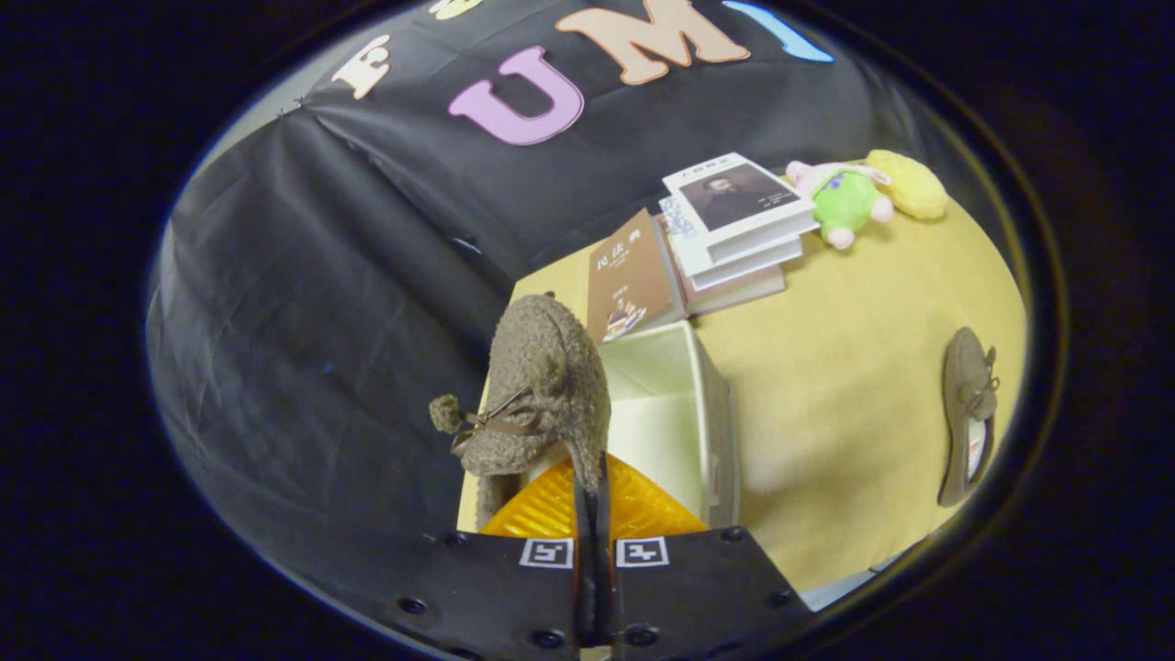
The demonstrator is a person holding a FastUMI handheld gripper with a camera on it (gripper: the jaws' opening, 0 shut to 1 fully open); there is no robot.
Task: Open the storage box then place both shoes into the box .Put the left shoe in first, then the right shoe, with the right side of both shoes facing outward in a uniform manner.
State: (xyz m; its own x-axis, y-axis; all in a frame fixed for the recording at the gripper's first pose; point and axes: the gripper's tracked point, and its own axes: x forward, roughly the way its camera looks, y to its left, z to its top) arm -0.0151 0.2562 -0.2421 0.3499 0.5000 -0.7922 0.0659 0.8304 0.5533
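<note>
My gripper (pixel 592 477) is shut on the rim of a fuzzy brown shoe (pixel 542 386) with a bow and pompom, which hangs lifted, toe pointing away from me. Just beyond the fingers, under the shoe, stands the cream storage box (pixel 684 404), open at the top with its inside showing bare. The second brown shoe (pixel 968 413) lies on its side on the yellow tabletop (pixel 826 395), far to the right of the box.
A stack of books (pixel 734 229) and a leaning brown book (pixel 629 285) sit behind the box. A green plush toy (pixel 844 202) and a yellow plush (pixel 909 184) lie beyond the books. The black cloth wall (pixel 321 321) hangs close on the left.
</note>
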